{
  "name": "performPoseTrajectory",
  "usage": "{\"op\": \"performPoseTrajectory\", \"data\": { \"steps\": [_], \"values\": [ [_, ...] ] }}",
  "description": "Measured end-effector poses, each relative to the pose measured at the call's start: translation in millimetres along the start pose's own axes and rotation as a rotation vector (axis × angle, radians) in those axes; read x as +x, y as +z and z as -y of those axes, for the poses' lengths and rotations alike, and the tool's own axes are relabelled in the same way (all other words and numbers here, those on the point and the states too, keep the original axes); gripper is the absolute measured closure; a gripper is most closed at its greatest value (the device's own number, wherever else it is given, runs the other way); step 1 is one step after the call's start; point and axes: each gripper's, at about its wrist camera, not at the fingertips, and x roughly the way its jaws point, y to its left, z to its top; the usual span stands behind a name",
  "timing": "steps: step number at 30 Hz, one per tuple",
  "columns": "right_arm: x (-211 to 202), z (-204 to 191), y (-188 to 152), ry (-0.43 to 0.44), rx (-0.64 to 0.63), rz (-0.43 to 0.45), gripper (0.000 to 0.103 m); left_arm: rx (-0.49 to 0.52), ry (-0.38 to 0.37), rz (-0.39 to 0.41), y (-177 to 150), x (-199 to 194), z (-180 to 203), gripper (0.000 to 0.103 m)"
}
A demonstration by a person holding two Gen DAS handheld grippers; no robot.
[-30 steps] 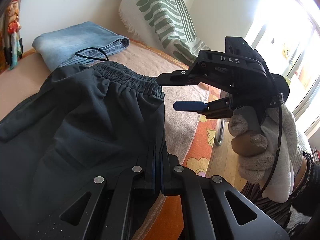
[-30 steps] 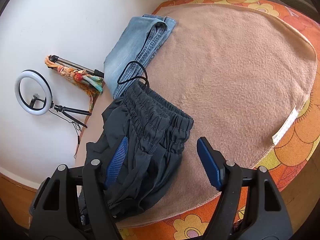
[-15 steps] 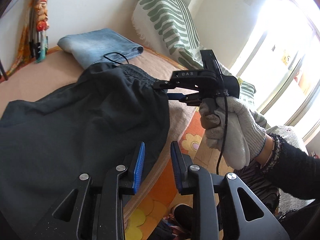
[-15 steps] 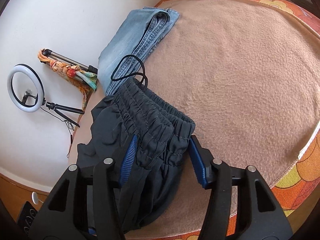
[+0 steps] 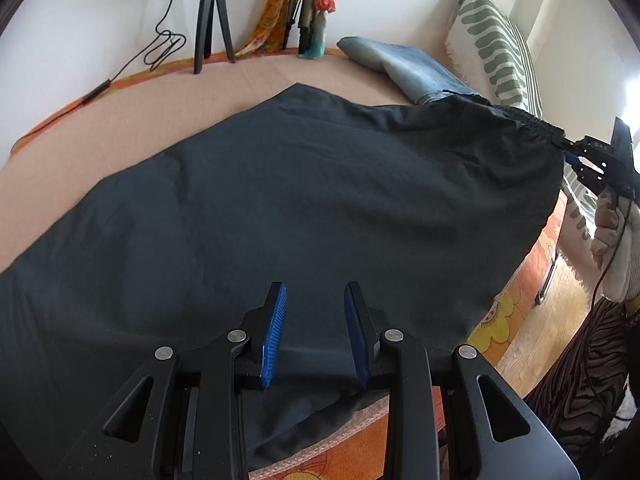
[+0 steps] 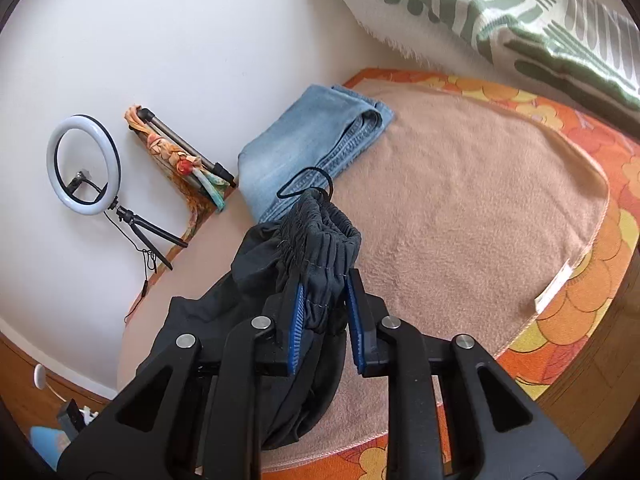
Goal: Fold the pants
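Note:
Black pants (image 5: 300,200) lie spread over the tan blanket (image 5: 180,112), waistband to the right. My left gripper (image 5: 314,292) hovers open above the pants' near edge; its blue pads press on nothing. In the right wrist view the jaws of my right gripper (image 6: 325,282) are closing, and their pads squeeze the bunched elastic waistband (image 6: 324,228). The left wrist view shows that right gripper (image 5: 570,152) in a white-gloved hand (image 5: 616,240), holding the waistband corner lifted off the bed. A thin black drawstring loop (image 6: 308,180) hangs from the waistband.
Folded blue jeans (image 6: 312,148) lie at the far end of the blanket by the wall. A green-striped pillow (image 5: 492,52) leans at the back right. A small tripod (image 5: 210,16) and a ring light (image 6: 82,160) stand by the wall. Wooden floor (image 5: 532,332) lies beyond the bed's right edge.
My left gripper let go of the pants, opened and swung left along the near edge. The right gripper closed on the waistband and lifted it.

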Motion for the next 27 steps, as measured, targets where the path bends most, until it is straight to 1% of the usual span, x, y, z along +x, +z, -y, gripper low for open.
{"op": "performPoseTrajectory", "data": {
  "steps": [1,2,3,5,6,8,9,11,12,14,16,18,22,25,27],
  "values": [
    [-9.3,-1.4,-1.2,-0.013,-0.017,0.029,0.082,-0.022,-0.007,-0.010,-3.3,1.7,-7.9,0.075],
    [-12.7,0.3,-2.0,-0.031,-0.020,0.038,0.082,-0.040,-0.010,-0.017,-4.6,4.3,-12.3,0.075],
    [-9.9,3.9,-2.4,-0.054,-0.022,0.026,0.082,-0.054,-0.010,-0.020,-5.3,5.0,-16.3,0.075],
    [6.5,14.7,-1.6,-0.102,-0.012,-0.027,0.082,-0.075,-0.013,0.004,-1.1,-2.2,-21.6,0.075],
    [15.5,20.0,-2.7,-0.116,-0.008,-0.059,0.082,-0.087,-0.021,0.029,-0.4,-11.9,-24.2,0.075],
    [30.9,26.1,-5.6,-0.162,-0.023,-0.118,0.079,-0.111,-0.032,0.081,3.6,-30.2,-31.1,0.075],
    [34.5,28.0,-5.4,-0.179,-0.028,-0.138,0.075,-0.123,-0.032,0.106,4.0,-39.9,-35.4,0.075],
    [31.4,34.1,-6.0,-0.176,0.001,-0.141,0.068,-0.149,-0.026,0.143,2.2,-57.5,-46.3,0.075],
    [27.2,35.1,-4.3,-0.177,0.009,-0.134,0.063,-0.163,-0.023,0.158,0.1,-65.4,-52.6,0.075],
    [15.5,30.4,-2.0,-0.187,-0.005,-0.099,0.060,-0.163,-0.018,0.167,-10.2,-79.0,-63.9,0.075],
    [3.5,21.2,-1.4,-0.184,-0.038,-0.067,0.056,-0.142,0.005,0.150,-23.7,-86.3,-69.8,0.075],
    [-4.3,8.5,-2.8,-0.147,-0.075,-0.050,0.055,-0.104,0.009,0.119,-40.7,-88.2,-70.6,0.075],
    [-0.6,-25.4,-13.3,-0.089,-0.181,-0.059,0.055,0.009,0.049,0.039,-70.2,-84.4,-59.8,0.075],
    [10.6,-47.9,-22.7,-0.022,-0.212,-0.094,0.055,0.083,0.095,-0.007,-80.7,-76.9,-50.3,0.075],
    [18.5,-62.1,-29.7,0.000,-0.233,-0.111,0.055,0.106,0.114,-0.019,-82.8,-72.9,-46.5,0.075]
  ]
}}
